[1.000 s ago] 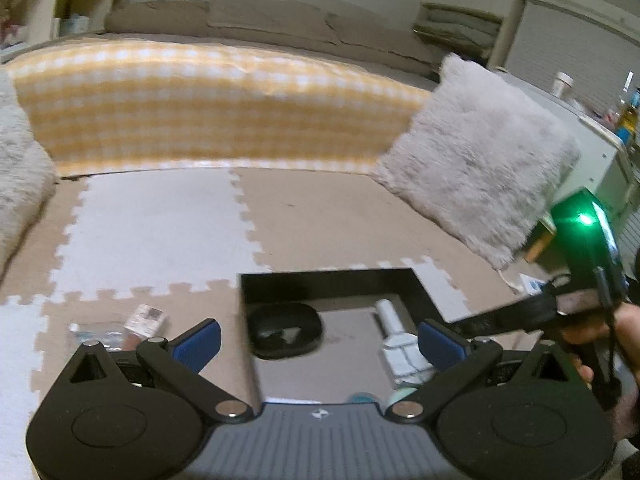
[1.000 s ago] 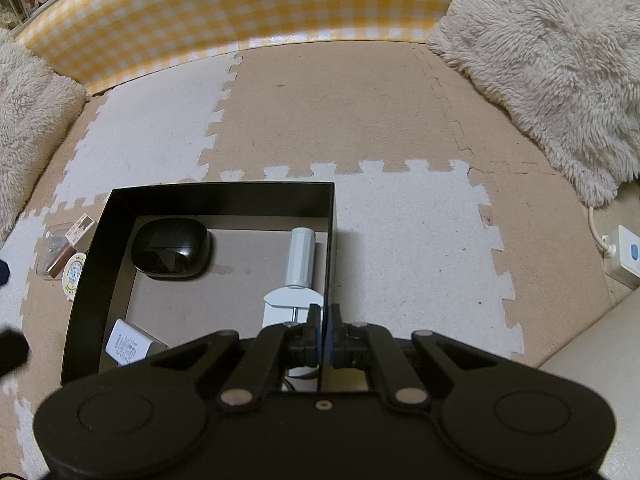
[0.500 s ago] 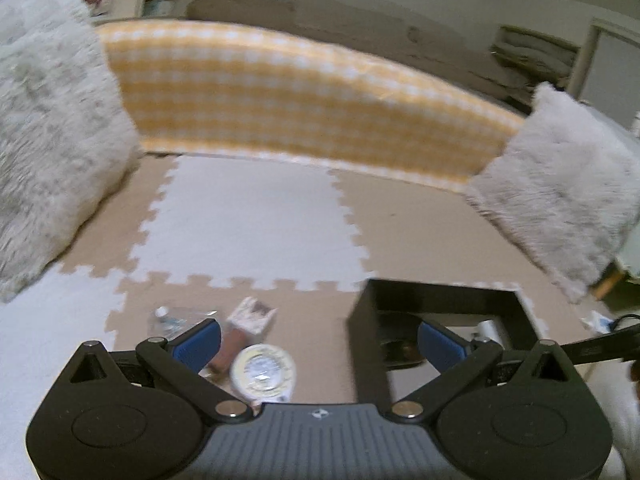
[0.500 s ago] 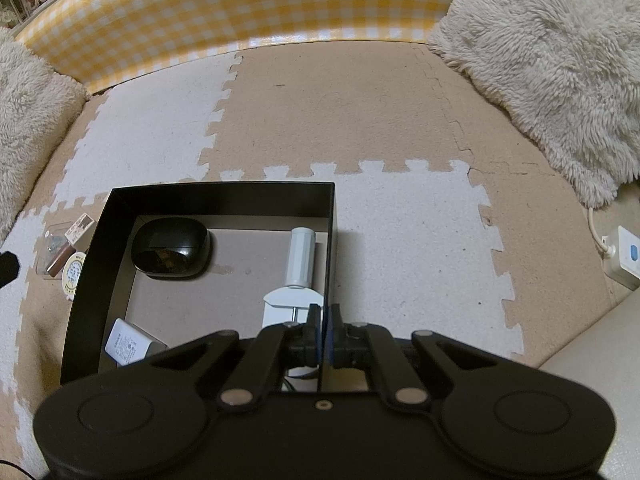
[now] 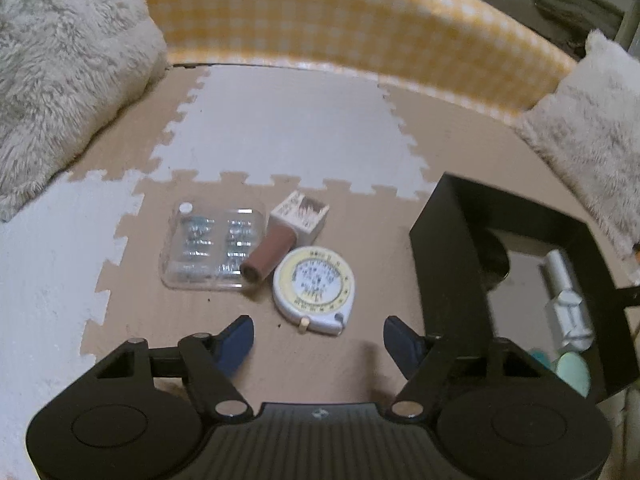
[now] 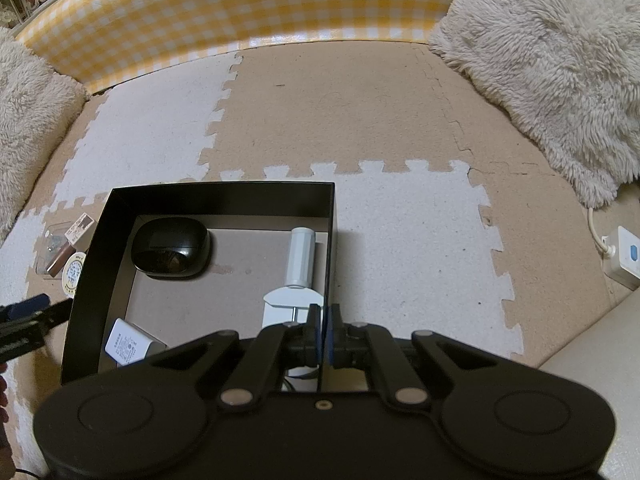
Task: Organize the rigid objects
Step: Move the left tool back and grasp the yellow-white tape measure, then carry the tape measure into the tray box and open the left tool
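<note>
The left tool point(image 5: 318, 340), its jaws just narrowed and empty, hovers over the round yellow-and-white tape measure point(image 5: 314, 289) on the foam floor mat point(image 5: 304, 136). It should straddle the case squarely before closing. The right tool point(image 6: 325, 330) is clamped on the near wall of the black open box point(image 6: 224, 198).

Print on the round tape measure point(image 5: 314, 285) too blurred to read; black box point(image 5: 448, 256) cut off at right.
</note>
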